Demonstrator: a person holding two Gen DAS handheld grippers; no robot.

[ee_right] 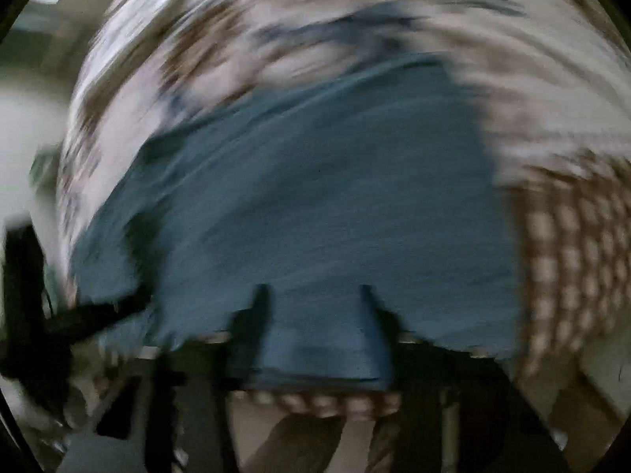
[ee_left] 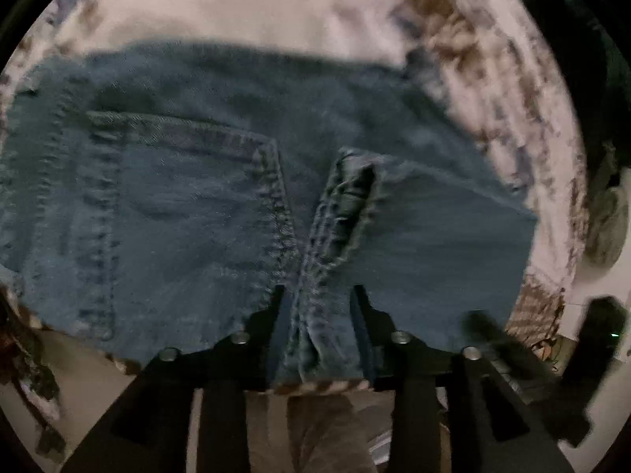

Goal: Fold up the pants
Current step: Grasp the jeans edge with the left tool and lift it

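Blue denim pants (ee_left: 189, 205) lie folded on a patterned white, brown and blue bedspread (ee_left: 252, 4). In the left wrist view a back pocket shows at left and a leg hem lies over it at right. My left gripper (ee_left: 318, 289) has its fingers apart, with a thick seamed edge of the pants between them. In the right wrist view, which is blurred by motion, the pants (ee_right: 315, 205) fill the middle. My right gripper (ee_right: 311, 287) has its fingers apart over the near edge of the denim.
The bedspread (ee_right: 552, 126) spreads around the pants, with a checked brown and white border (ee_right: 572, 252) at right. The other gripper's black body (ee_left: 599, 339) shows at the right edge, and likewise at left in the right wrist view (ee_right: 23, 299). Floor lies below.
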